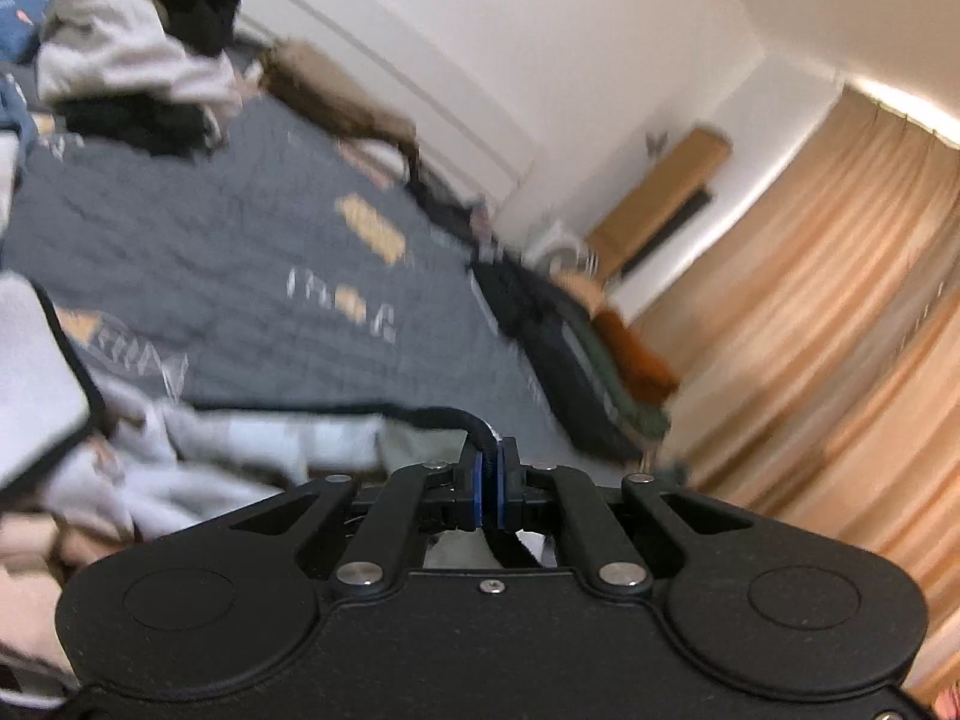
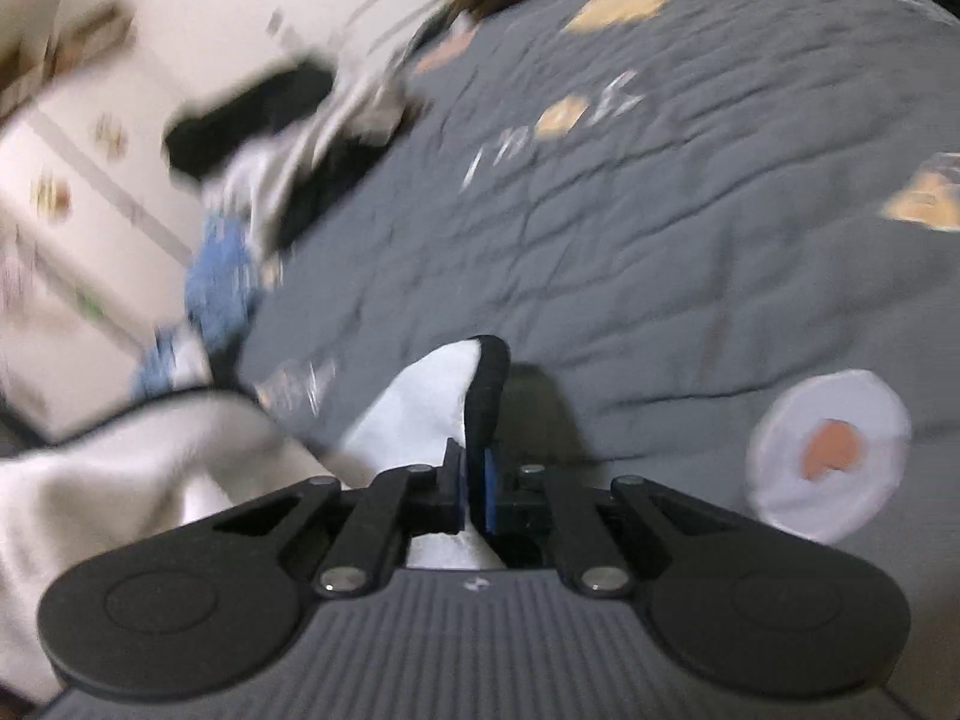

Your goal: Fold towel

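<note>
The towel (image 1: 252,450) is white with a black border and stretches left from my left gripper (image 1: 492,480), which is shut on its black edge. In the right wrist view the towel (image 2: 420,396) rises as a white corner with black trim between the fingers of my right gripper (image 2: 474,480), which is shut on it. More white cloth sags to the lower left there. Both grippers hold the towel above a grey quilted bedspread (image 2: 690,210). Both views are blurred by motion.
A heap of black, white and blue clothes (image 1: 132,60) lies at the far side of the bed. A round white disc with an orange mark (image 2: 828,456) rests on the bedspread at right. Dark and orange items (image 1: 600,360) sit by the bed's edge, near tan curtains (image 1: 840,300).
</note>
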A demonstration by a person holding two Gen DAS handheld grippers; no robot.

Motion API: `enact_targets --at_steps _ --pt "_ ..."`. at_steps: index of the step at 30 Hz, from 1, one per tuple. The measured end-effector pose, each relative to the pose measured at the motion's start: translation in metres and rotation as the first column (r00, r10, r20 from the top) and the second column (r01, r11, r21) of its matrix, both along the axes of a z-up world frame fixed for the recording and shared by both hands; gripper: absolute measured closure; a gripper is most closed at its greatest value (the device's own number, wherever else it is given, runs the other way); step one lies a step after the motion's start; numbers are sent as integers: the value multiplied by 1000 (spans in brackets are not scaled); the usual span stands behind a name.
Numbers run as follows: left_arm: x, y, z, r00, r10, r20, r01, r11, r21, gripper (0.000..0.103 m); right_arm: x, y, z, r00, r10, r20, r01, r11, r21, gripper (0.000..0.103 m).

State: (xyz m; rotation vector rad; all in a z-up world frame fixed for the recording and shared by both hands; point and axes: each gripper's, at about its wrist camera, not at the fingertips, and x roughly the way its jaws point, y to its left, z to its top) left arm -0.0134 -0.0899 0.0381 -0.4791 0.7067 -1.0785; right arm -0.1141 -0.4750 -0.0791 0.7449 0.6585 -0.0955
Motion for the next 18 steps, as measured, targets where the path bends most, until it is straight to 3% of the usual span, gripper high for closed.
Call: enact_targets --at_steps 4,9,14,18 --pt "15 7 30 996 82 47 -81 996 -22 99 -62 -29 30 982 -167 91 163 985 51 98" --pt "37 -23 76 979 134 153 -140 990 25 99 -144 -57 46 916 -358 183 332 930 157 98" --pt "60 -97 116 962 128 242 -159 981 113 99 -199 -61 52 855 -459 244 421 887 192 98" --pt "80 -179 130 954 101 284 -160 968 194 99 -229 -72 50 810 -525 261 479 849 221 98"
